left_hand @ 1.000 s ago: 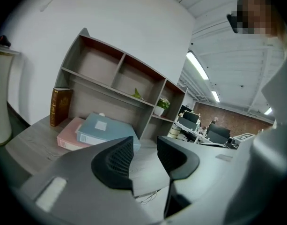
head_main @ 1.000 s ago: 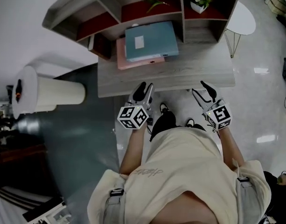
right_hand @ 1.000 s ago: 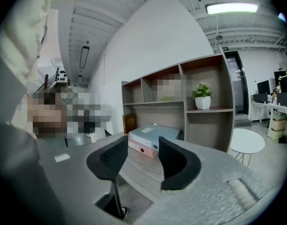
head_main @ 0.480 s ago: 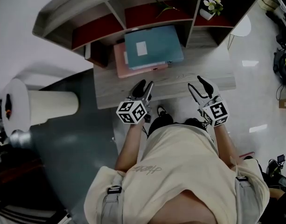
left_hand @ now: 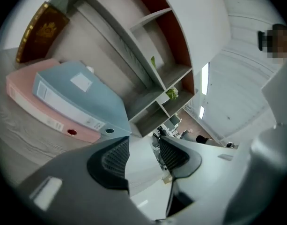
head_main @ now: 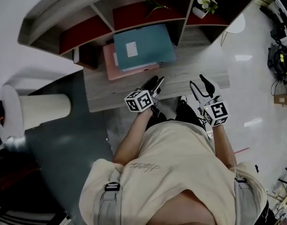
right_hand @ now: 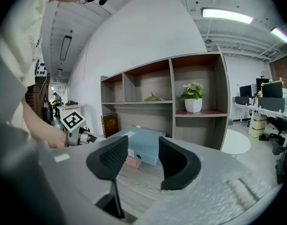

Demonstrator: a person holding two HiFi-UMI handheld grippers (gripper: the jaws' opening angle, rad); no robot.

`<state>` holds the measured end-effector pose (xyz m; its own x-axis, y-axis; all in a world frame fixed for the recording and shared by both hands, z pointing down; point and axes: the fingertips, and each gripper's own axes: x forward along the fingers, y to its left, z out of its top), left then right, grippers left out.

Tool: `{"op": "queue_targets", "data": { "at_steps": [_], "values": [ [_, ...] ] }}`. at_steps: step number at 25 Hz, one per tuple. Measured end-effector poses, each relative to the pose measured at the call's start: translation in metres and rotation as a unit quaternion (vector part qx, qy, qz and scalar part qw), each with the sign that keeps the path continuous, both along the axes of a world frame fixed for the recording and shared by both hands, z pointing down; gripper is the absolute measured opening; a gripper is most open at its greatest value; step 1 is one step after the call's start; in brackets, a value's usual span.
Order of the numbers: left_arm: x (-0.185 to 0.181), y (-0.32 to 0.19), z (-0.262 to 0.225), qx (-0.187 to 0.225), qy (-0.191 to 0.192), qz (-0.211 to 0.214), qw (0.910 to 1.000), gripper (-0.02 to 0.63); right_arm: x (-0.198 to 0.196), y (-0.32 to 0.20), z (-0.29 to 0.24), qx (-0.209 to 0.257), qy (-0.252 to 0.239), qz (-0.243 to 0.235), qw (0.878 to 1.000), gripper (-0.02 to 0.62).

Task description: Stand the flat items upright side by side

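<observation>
A blue binder (head_main: 143, 46) lies flat on a pink binder (head_main: 109, 63) on the wooden desk (head_main: 190, 71), both with their spines toward me. My left gripper (head_main: 156, 82) hovers at the desk's front edge, just short of the binders. Its jaws have just been opening, and nothing is between them. My right gripper (head_main: 198, 82) is open and empty over the desk's right front. In the left gripper view the blue binder (left_hand: 82, 100) and the pink binder (left_hand: 35, 102) lie ahead to the left of the left gripper (left_hand: 143, 153). In the right gripper view the blue binder (right_hand: 143, 146) shows beyond the right gripper (right_hand: 142, 161).
A shelf unit with open compartments (head_main: 134, 18) stands at the back of the desk. A dark book (head_main: 89, 55) stands in its left compartment and a potted plant (head_main: 202, 3) in its right one. A white side table (head_main: 234, 25) stands at the right and a white lamp (head_main: 35, 109) at the left.
My left gripper has moved right and forward to the desk's front edge, has rolled, and its jaws stand wider. The right gripper has shifted a little. The binders have not moved.
</observation>
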<state>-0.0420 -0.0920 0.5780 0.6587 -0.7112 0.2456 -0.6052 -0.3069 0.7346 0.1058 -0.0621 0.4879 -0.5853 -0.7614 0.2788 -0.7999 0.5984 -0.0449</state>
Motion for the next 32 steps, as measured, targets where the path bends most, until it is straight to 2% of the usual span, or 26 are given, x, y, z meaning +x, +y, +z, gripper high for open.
{"op": "queue_targets", "data": {
  "at_steps": [5,8,10,12,15,18,19,21,23,27,32],
  "values": [
    [0.024,-0.019,0.03,-0.042,0.008,-0.051,0.9977,0.241,0.027,-0.021,-0.002,0.002,-0.009,-0.032,0.999,0.209],
    [0.032,-0.037,0.049,-0.076,0.064,-0.099,0.9901,0.254,0.047,-0.041,0.001,0.009,-0.009,-0.057,0.998,0.209],
    [0.037,-0.046,0.059,-0.094,0.127,-0.132,0.9785,0.256,0.061,-0.05,0.008,0.008,-0.003,-0.07,0.998,0.209],
    [0.04,-0.052,0.07,-0.109,0.184,-0.163,0.9632,0.257,0.071,-0.054,0.017,0.017,0.03,-0.093,0.995,0.209],
    [0.043,-0.064,0.082,-0.113,0.235,-0.197,0.945,0.293,0.075,-0.055,0.031,0.027,0.074,-0.141,0.987,0.209],
    [0.045,-0.076,0.085,-0.104,0.312,-0.223,0.9176,0.318,0.08,-0.055,0.039,0.004,0.047,-0.162,0.986,0.209],
    [0.041,-0.08,0.09,-0.105,0.325,-0.239,0.9089,0.329,0.082,-0.057,0.041,-0.003,0.04,-0.162,0.986,0.209],
    [0.032,-0.084,0.105,-0.121,0.329,-0.28,0.8935,0.337,0.09,-0.063,0.045,-0.012,0.034,-0.16,0.987,0.209],
    [0.023,-0.087,0.117,-0.129,0.326,-0.306,0.8854,0.352,0.095,-0.067,0.046,-0.017,0.032,-0.156,0.987,0.209],
    [0.015,-0.103,0.116,-0.11,0.329,-0.311,0.8845,0.368,0.101,-0.076,0.047,-0.02,0.025,-0.159,0.987,0.209],
    [0.017,-0.118,0.124,-0.122,0.318,-0.328,0.8811,0.38,0.112,-0.086,0.056,-0.045,0.01,-0.15,0.988,0.209]
  ]
}}
